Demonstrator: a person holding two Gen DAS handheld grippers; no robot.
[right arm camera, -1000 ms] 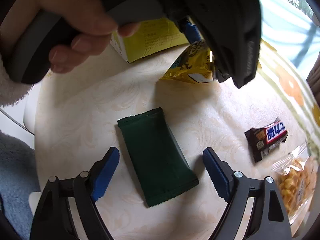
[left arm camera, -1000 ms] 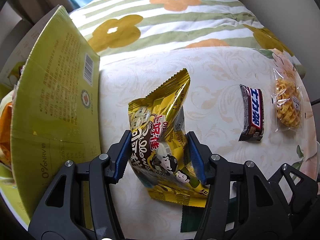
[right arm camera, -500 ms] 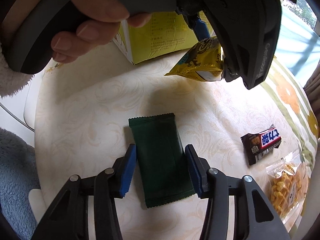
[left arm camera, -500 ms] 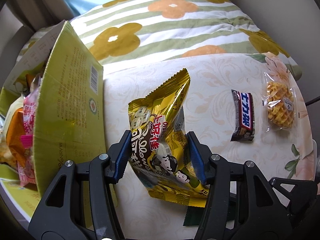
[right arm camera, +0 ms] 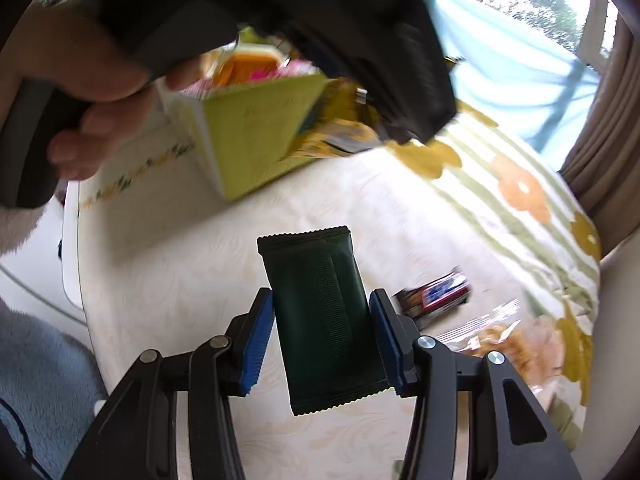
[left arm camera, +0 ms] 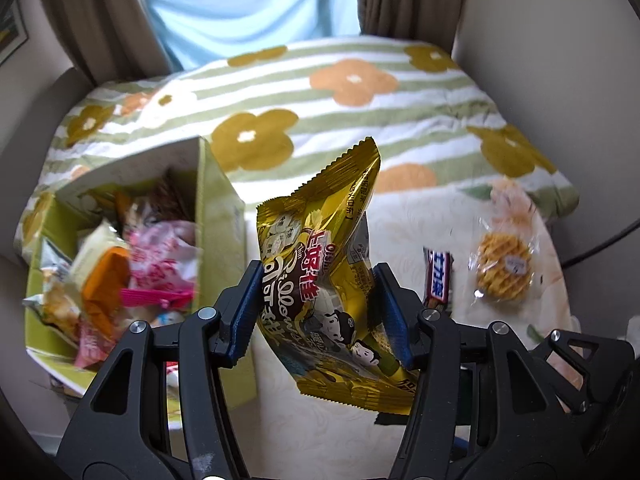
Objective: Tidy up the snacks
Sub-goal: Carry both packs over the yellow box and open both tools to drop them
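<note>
My left gripper (left arm camera: 320, 316) is shut on a gold snack bag (left arm camera: 324, 280) and holds it in the air, just right of an open yellow-green box (left arm camera: 216, 216) full of snack packs. My right gripper (right arm camera: 326, 344) is shut on a dark green packet (right arm camera: 320, 308), lifted off the cream tablecloth (right arm camera: 180, 280). In the right wrist view the left gripper's body and the hand (right arm camera: 92, 92) holding it fill the top, with the box (right arm camera: 256, 136) behind. A dark chocolate bar (left arm camera: 438, 280) and a clear waffle pack (left arm camera: 504, 268) lie on the table at the right.
A striped flower-print blanket (left arm camera: 360, 92) covers the seat beyond the table, with curtains (left arm camera: 100, 12) and a window behind. In the right wrist view the chocolate bar (right arm camera: 436, 296) and waffle pack (right arm camera: 500, 336) lie right of my gripper. A fluffy blue sleeve (right arm camera: 36, 380) is at lower left.
The right gripper closed on the green packet and raised it off the table. The left gripper rose with the gold bag, so the inside of the box now shows.
</note>
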